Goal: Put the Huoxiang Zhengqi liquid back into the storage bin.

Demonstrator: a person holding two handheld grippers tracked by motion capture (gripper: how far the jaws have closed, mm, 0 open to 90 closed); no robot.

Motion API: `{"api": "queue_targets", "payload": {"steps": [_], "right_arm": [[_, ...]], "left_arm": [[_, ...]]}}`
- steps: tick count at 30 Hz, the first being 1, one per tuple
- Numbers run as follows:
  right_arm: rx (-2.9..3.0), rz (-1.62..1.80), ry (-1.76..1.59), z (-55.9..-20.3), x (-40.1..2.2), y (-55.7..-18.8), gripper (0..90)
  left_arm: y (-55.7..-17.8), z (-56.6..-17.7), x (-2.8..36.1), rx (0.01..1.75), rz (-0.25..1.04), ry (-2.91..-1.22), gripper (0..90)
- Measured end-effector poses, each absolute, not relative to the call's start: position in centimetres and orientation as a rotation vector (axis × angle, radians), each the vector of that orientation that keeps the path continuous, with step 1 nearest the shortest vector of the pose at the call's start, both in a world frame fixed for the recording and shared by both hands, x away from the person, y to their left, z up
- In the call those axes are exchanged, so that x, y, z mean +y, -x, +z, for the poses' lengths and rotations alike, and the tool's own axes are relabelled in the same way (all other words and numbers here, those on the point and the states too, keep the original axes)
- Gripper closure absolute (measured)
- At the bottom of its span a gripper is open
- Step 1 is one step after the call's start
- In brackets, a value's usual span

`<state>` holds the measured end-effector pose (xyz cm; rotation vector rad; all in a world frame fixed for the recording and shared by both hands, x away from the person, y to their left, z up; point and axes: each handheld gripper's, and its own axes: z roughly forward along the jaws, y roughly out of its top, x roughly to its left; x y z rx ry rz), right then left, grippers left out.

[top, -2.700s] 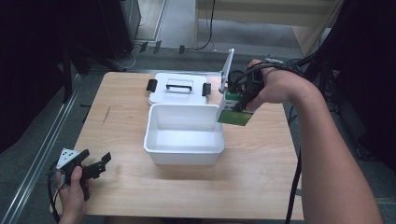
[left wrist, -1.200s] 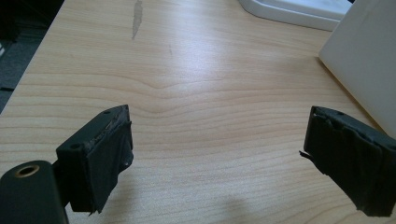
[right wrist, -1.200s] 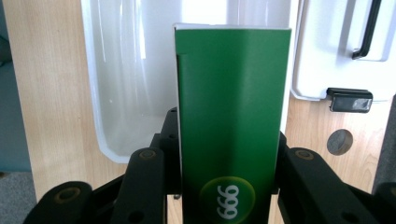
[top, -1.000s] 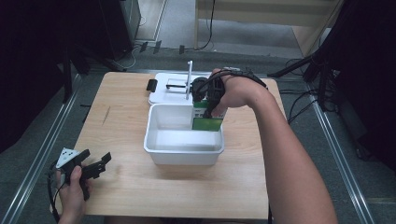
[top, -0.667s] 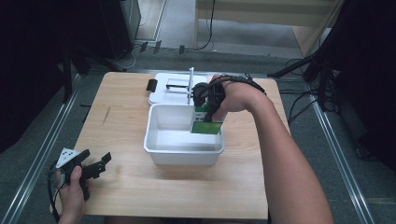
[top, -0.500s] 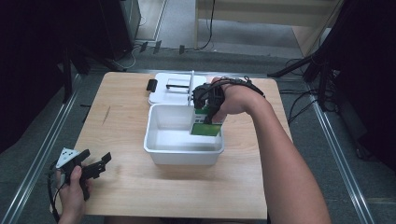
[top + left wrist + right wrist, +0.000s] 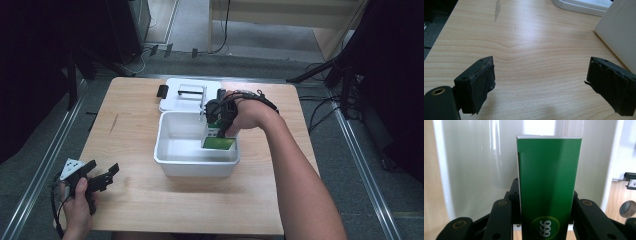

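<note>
The right gripper [image 7: 218, 131] clamps a green box [image 7: 548, 187], held inside the white bin [image 7: 170, 155] at its 3 o'clock side. The lid [image 7: 175, 100] lies at the bin's 12 o'clock. At 8 o'clock from the bin, the left gripper [image 7: 102, 176] rests with jaws wide, holding nothing.

One green box [image 7: 219, 143], one white bin [image 7: 176, 162], one lid [image 7: 190, 94], two hand-held grippers.
</note>
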<state>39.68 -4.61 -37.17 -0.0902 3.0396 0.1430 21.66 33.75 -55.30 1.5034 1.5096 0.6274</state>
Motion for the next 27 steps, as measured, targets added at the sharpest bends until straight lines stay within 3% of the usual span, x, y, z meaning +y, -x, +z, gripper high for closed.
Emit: {"api": "queue_targets", "payload": {"steps": [16, 27], "right_arm": [[3.048, 0.05, 0.098, -40.3, -4.0, -40.0, 63.0], [3.041, 0.084, 0.061, -39.8, -4.5, -40.2, 60.6]], "left_arm": [[-21.7, -55.3, 33.8, 1.509, 0.623, -1.501, 8.8], [-21.7, -55.3, 33.8, 1.511, 0.624, -1.503, 8.8]]}}
